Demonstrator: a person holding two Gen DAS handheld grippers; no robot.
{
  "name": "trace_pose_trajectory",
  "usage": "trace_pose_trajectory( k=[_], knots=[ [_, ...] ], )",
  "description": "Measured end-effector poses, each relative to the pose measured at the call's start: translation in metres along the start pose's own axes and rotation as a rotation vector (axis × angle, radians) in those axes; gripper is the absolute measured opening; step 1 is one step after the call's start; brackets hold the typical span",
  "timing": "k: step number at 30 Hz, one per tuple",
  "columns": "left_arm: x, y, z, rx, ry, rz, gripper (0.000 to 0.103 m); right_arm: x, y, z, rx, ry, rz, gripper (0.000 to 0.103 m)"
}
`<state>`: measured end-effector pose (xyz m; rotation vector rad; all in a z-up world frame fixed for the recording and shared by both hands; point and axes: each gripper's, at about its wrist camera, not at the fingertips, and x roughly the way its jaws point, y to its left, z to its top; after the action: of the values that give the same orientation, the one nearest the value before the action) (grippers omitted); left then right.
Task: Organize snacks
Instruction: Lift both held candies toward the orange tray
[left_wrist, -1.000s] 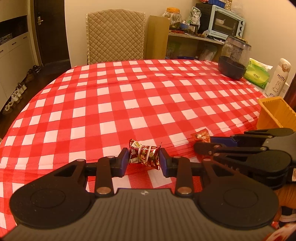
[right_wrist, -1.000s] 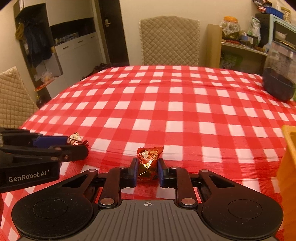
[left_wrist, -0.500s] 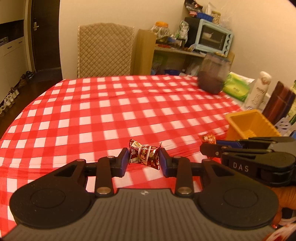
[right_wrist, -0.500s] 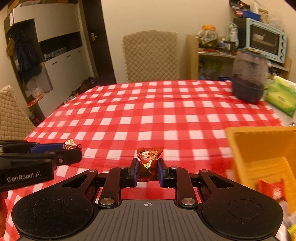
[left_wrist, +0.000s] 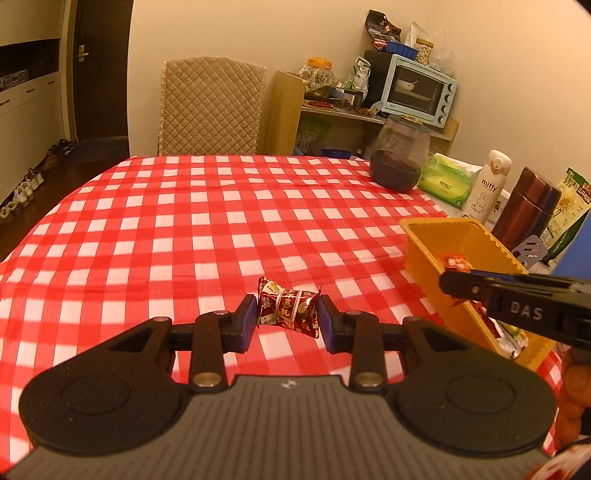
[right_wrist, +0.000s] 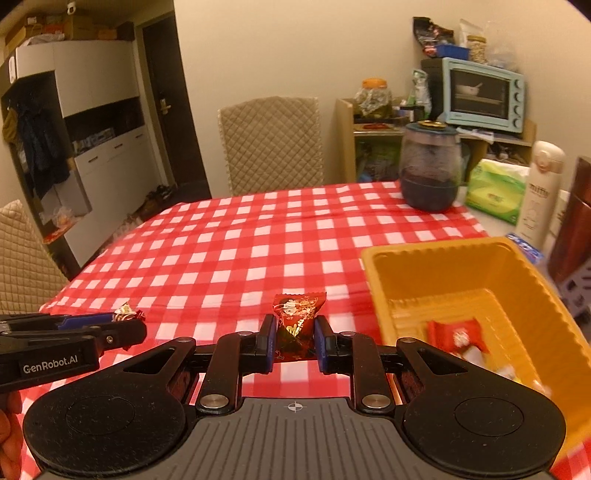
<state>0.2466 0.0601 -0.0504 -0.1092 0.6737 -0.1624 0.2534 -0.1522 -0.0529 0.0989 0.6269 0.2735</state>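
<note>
Left gripper (left_wrist: 287, 319) is clamped on a twist-wrapped candy (left_wrist: 288, 312) at lower centre; right gripper (right_wrist: 294, 341) is clamped on a red sachet (right_wrist: 296, 323); yellow bin (right_wrist: 476, 273) at right is cut off by the frame, its wrapped contents blurred; checked tablecloth (right_wrist: 240, 240) lies bare beyond; quilted chair (right_wrist: 271, 144) stands at the far edge.

- The left gripper (left_wrist: 287, 314) now sits higher above the worktop (left_wrist: 221, 221) and has swung toward the yellow bin (left_wrist: 428, 236), which is in fuller view.
- The right gripper (right_wrist: 294, 341) has come up beside the bin, whose inside with a red snack packet (right_wrist: 456, 334) now shows.
</note>
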Motion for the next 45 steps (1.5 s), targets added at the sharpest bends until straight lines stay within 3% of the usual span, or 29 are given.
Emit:
trace_pose_trajectory(
  k=[13, 26, 45],
  knots=[
    [-0.049, -0.03, -0.026, 0.01, -0.031, 0.007, 0.032, -0.057, -0.007, -0.037, 0.023, -0.002, -0.032, 0.022],
    [-0.077, -0.067, -0.056, -0.03, 0.004, -0.032, 0.032, -0.109, -0.036, -0.063, 0.074, 0.001, -0.087, 0.022],
    [-0.092, -0.141, -0.054, 0.064, 0.01, -0.122, 0.032, -0.17, -0.088, -0.066, 0.121, -0.049, -0.19, 0.022]
  ],
)
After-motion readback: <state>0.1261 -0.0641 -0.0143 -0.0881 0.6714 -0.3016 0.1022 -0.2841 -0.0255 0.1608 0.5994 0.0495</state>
